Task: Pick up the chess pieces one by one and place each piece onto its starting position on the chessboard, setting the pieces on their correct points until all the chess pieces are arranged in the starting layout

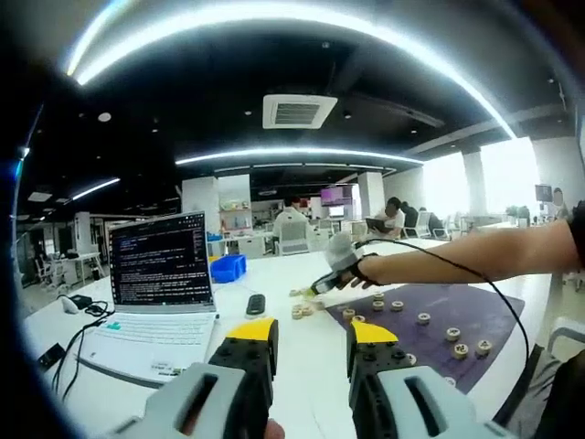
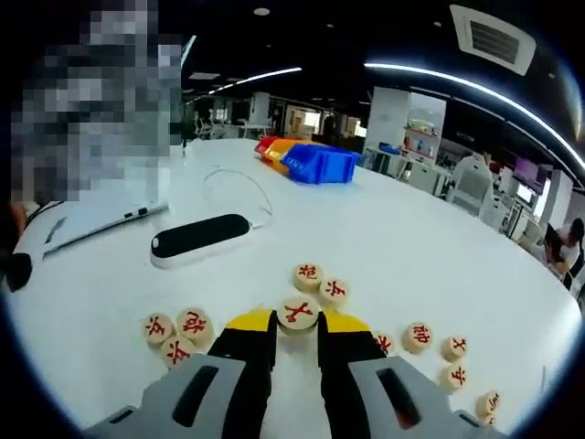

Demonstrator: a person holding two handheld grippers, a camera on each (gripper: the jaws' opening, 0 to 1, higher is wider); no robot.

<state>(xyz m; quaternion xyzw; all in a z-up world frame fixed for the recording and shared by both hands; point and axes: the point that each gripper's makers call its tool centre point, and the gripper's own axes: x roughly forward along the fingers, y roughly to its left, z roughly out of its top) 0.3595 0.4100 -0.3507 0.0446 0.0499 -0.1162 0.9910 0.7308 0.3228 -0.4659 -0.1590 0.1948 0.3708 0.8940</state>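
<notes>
**Asker:** Fingers first. How did yours stand at that moment?

**Me:** Right gripper [image 2: 297, 331] had its yellow-tipped jaws narrowed onto one round chess piece [image 2: 298, 314], a pale wooden disc with a red character on top. The disc sat between the tips at its rim, and the tips looked to touch it, so I judged it gripped, though it seemed to rest on the white table [image 2: 430, 247]. My left gripper [image 1: 309, 343] hung above the table with its jaws apart and nothing between them.

**Asker:** How did you expect the piece to handle?

**Me:** Light, stiff, smooth-sided, I judged. The hold belonged across the rim on opposite sides, low enough that the disc would not tip or squirt out. Little force would do.

**Asker:** And round about it?

**Me:** Two more discs [image 2: 321, 283] lay just beyond the tips, touching or nearly so. A cluster of three [image 2: 175, 335] lay to one side, and others [image 2: 437, 355] were scattered on the other. Farther off sat a black oblong device [image 2: 200, 239] and some blue bins [image 2: 320, 163].

**Asker:** Where did the piece have to go?

**Me:** Onto the purple board mat [image 1: 457, 306], seen from the left gripper view, with several discs [image 1: 423, 319] already on it. A laptop [image 1: 161, 265] stood open nearby. I could not read which point the piece belonged on.
</notes>
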